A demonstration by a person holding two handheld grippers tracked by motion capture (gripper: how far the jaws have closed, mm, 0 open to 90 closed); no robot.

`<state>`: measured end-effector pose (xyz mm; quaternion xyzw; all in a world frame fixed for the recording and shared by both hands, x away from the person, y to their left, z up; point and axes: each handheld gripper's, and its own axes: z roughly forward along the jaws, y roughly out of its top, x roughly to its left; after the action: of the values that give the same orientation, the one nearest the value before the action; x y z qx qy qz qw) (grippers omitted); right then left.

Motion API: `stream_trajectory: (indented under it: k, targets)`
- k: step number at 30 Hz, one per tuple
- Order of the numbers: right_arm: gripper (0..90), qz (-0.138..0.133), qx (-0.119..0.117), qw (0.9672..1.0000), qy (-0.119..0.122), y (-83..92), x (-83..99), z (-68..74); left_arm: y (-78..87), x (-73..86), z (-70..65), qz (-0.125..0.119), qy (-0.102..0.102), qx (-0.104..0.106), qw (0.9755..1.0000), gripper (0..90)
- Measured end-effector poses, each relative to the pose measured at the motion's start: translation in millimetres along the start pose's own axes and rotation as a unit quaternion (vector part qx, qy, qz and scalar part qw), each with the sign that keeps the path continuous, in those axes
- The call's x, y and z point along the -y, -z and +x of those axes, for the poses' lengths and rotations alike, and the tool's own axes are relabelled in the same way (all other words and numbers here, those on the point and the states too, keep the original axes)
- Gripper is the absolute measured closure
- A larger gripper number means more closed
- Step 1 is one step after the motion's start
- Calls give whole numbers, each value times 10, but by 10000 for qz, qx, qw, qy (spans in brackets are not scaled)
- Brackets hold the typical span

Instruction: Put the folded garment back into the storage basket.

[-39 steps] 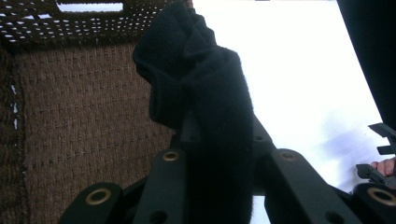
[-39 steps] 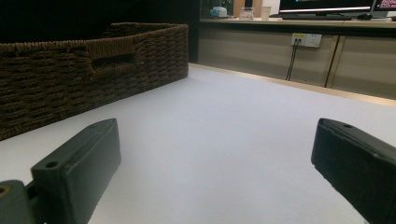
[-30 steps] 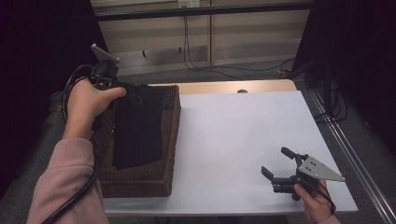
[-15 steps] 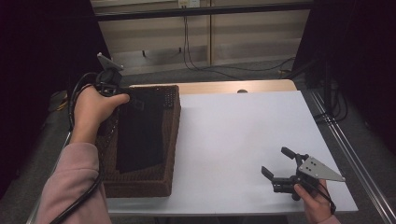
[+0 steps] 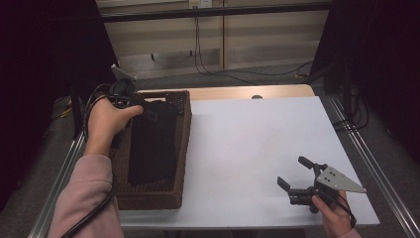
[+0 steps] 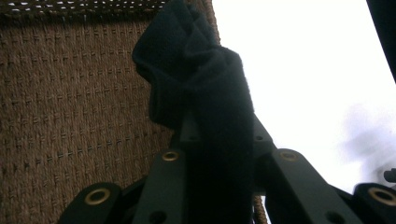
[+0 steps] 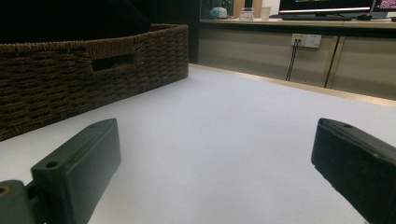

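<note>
Lowering my left gripper (image 5: 148, 110) over the far end of the wicker basket (image 5: 182, 148), I have brought the dark cloth (image 5: 152, 148) down with it: a second ago the cloth hung higher and stood up above the rim, and now it lies stretched along the basket's length, most of it settled on the floor inside. My jaws stay clamped on a bunched fold of that cloth (image 6: 205, 93), which the left gripper view shows wedged between them with the woven wall (image 6: 70, 102) just behind. To my mind the placing is nearly done; what is left is to let go and lift clear without dragging the fabric back up over the edge. Across the white bench (image 5: 257, 148) nothing has shifted. At the near right corner my right gripper (image 5: 296, 174) rests low over the bench top with its jaws spread wide and nothing between them, exactly where it was, and from its own view the basket (image 7: 93, 70) sits well apart on the far side.
</note>
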<state>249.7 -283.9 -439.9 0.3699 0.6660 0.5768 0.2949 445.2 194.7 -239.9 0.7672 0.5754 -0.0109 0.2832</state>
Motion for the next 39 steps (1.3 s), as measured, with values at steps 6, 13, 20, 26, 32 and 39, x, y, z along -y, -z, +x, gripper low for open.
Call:
stream_trajectory:
  k: [6, 13, 20, 26, 32, 39]
  targets:
    - [12, 10, 0, 10000, -10, -1, 0, 2, -13, 0, 1, -50, 31, -70, 10000, 751]
    - [12, -4, 26, 10000, -4, -4, -1, 9, -31, -25, 36, -69, 78, -62, 9999, 751]
    - [12, -11, 8, 10000, -9, -1, -1, 6, -80, -59, 69, -123, 150, -38, 9998, 750]
    - [12, -9, -2, 10000, 20, -2, 0, 6, -144, -71, 98, -169, 147, -23, 9997, 748]
    - [12, 42, 3, 9999, 123, 3, 3, -6, -213, -81, 153, -194, 138, 38, 9997, 745]
    - [12, 11, -25, 10000, 68, 1, 2, 0, -325, -92, 213, -227, 202, 9, 9995, 743]
